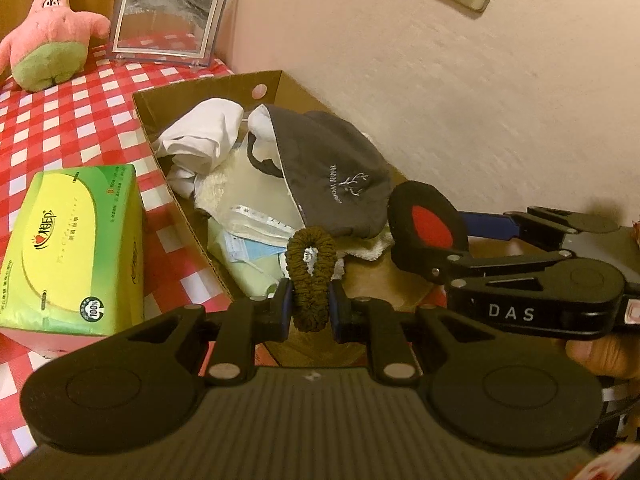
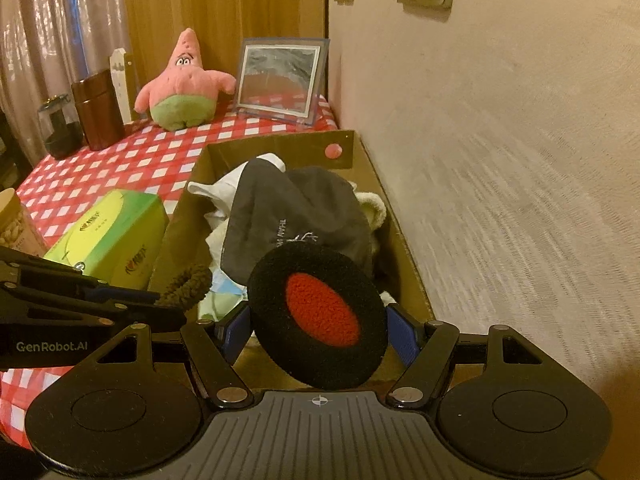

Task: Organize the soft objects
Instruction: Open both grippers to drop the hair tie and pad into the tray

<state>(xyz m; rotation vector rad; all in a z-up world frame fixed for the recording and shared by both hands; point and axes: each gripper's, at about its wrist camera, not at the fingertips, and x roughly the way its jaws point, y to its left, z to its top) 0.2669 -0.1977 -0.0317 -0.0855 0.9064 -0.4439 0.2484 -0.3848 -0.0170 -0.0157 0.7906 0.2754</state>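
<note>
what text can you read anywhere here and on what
"DAS": right gripper arm.
"GenRobot.AI": left gripper arm.
"100%": round seal on the green tissue pack; its Chinese brand and small print are unreadable.
Embroidered words on the dark grey cap: too blurred to read.

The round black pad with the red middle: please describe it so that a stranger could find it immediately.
Find the cardboard box by the wall on the checkered table. At its near end, the right tongs grip a round black fuzzy pad above the box. Its red oval centre distinguishes it from the olive scrunchie in the left tongs.
</note>
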